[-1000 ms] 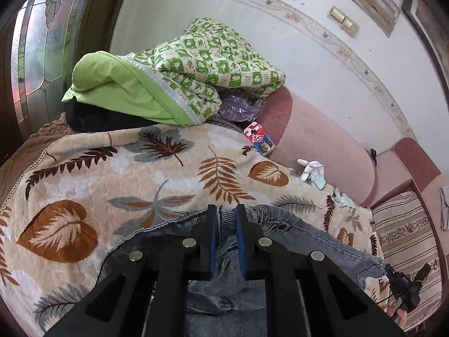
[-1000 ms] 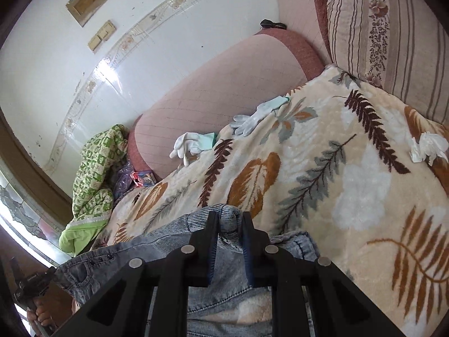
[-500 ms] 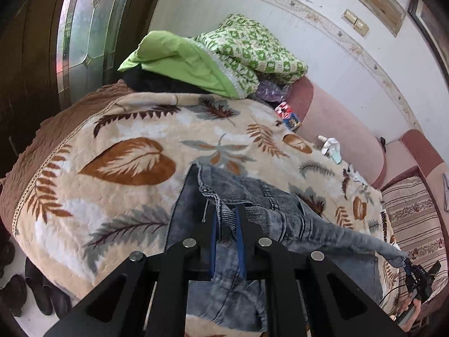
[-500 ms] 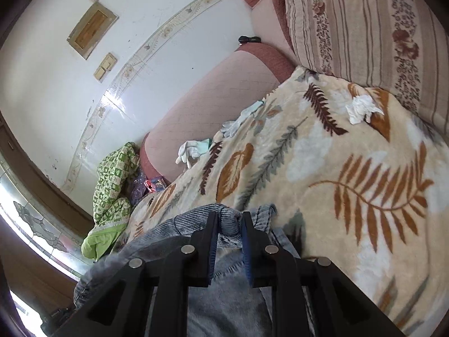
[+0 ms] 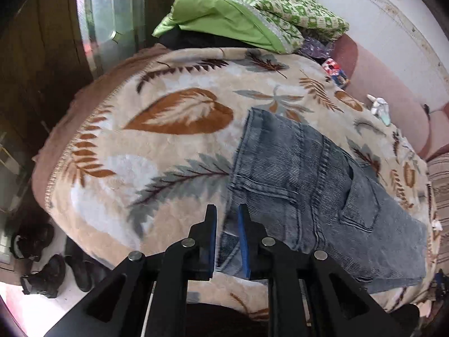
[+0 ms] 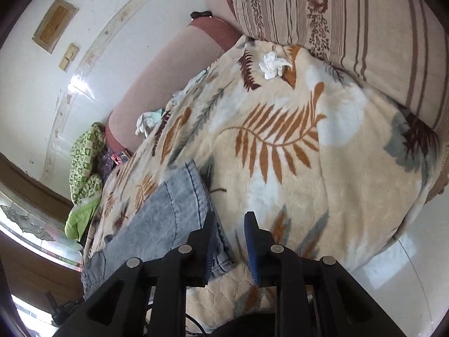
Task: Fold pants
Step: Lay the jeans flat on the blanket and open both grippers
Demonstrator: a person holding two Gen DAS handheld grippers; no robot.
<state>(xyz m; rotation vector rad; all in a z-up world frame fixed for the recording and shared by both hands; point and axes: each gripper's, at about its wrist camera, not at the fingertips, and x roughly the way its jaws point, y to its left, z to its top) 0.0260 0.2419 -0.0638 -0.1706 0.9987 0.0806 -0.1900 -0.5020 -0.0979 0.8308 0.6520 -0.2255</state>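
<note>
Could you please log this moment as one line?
stage: laying down | faded blue denim pants: flat on leaf-patterned fleece blanket | left gripper: pinching waistband | right gripper: opening, released

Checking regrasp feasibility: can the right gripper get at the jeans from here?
Probably yes: the right gripper has just been opening its jaws, and a corner of the jeans lies partly between them on the blanket, with nothing in the way.

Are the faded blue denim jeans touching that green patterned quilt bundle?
Apart. The left wrist view shows a broad stretch of leaf-patterned blanket lying between the jeans and the quilt.
</note>
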